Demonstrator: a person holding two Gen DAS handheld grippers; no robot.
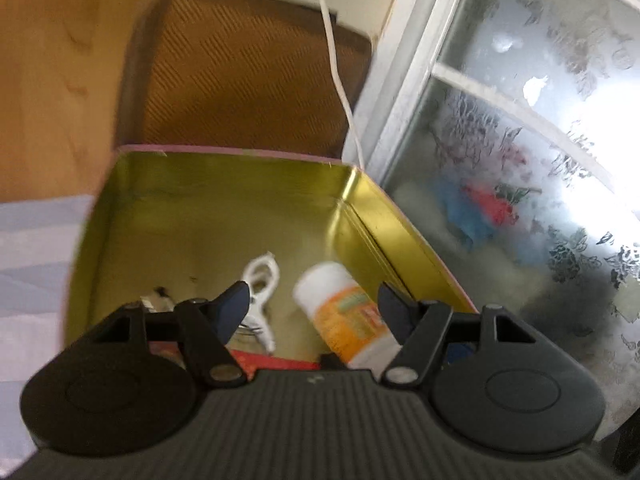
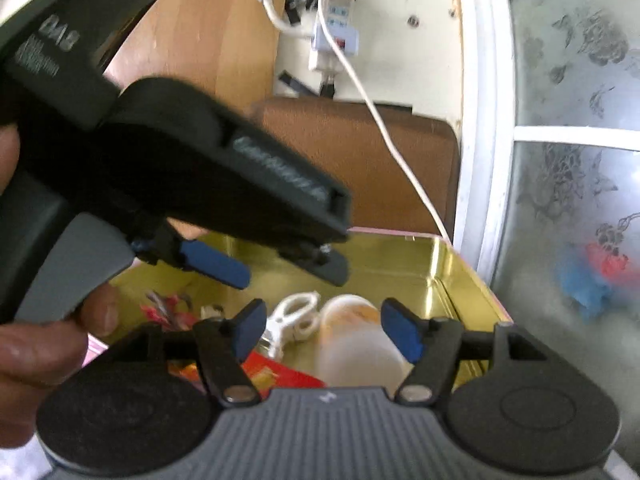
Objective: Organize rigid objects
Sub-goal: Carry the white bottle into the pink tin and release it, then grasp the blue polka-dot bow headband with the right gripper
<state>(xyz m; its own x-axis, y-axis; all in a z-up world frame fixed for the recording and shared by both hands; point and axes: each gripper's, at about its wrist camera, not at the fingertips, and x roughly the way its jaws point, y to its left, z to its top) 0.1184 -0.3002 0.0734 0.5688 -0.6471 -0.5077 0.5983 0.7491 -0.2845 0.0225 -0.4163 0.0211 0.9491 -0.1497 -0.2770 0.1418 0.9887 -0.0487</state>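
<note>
An open gold metal tin with a pink rim holds a white and orange bottle lying on its side, white scissors and a red packet. My left gripper hovers open and empty over the tin's near part, with the bottle between its fingers' line of sight. In the right wrist view my right gripper is open and empty above the same tin, bottle and scissors. The left gripper reaches in from the left above the tin.
A brown chair back stands behind the tin. A white cable hangs past it from a power strip on the wall. A frosted glass door lies to the right. A wooden panel is on the left.
</note>
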